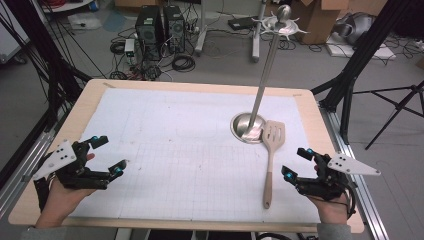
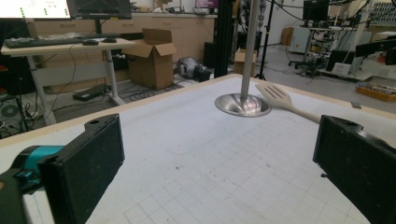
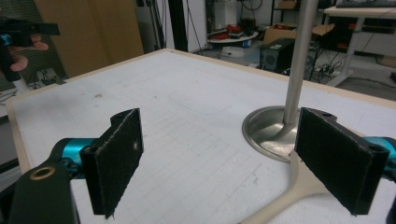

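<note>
A pale slotted spatula [image 1: 271, 155] lies flat on the white grid mat [image 1: 190, 150], its head touching the round base [image 1: 246, 127] of a metal stand whose pole [image 1: 267, 65] rises to hooks at the top. My right gripper [image 1: 297, 162] hovers open just right of the spatula's handle, nothing between its jaws. Its own view has the spatula [image 3: 289, 191] low between the pads, with the stand base [image 3: 266, 133] behind. My left gripper [image 1: 111, 154] is open near the table's front left, far from the spatula [image 2: 285, 100] and the stand base [image 2: 243, 105].
The mat covers most of the wooden table [image 1: 85, 100]. Beyond the far edge, computer towers [image 1: 159, 30], cables and cardboard boxes [image 1: 320, 17] stand on the floor. Black tripod legs [image 1: 365, 55] rise off the right side.
</note>
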`<move>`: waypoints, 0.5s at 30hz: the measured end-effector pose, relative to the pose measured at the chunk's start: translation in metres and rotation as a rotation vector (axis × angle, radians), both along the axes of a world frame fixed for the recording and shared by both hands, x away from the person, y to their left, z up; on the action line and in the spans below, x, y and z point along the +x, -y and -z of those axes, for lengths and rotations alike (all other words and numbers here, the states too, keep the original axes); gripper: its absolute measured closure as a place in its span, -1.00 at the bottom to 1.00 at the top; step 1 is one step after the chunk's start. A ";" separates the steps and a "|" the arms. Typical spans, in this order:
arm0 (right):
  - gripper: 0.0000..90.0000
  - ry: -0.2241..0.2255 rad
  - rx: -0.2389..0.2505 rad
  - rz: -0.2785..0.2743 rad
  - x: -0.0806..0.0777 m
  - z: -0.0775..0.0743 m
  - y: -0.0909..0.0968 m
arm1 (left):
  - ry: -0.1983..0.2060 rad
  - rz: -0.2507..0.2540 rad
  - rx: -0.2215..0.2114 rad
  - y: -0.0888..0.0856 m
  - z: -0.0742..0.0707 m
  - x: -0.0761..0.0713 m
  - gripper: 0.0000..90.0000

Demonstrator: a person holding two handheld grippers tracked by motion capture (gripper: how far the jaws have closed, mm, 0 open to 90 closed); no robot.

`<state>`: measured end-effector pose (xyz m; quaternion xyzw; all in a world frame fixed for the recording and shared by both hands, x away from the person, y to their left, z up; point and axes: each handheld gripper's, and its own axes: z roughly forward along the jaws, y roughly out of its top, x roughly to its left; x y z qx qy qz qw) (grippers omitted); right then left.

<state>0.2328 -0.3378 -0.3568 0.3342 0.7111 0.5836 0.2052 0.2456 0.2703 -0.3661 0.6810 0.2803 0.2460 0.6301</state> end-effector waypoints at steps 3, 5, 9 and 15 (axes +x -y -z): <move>-0.67 -0.021 0.003 0.004 0.003 0.004 0.001 | -0.010 -0.003 0.009 0.000 0.002 0.001 -0.95; -0.67 -0.062 -0.014 0.009 0.008 0.012 0.001 | -0.015 -0.007 0.012 0.000 0.005 0.001 -0.95; -0.65 -0.087 -0.041 0.001 0.013 0.020 0.000 | -0.018 -0.003 0.020 0.001 0.006 0.001 -0.95; -0.56 -0.089 -0.026 -0.005 0.017 0.022 0.001 | -0.024 0.003 0.034 0.003 0.008 0.002 -0.95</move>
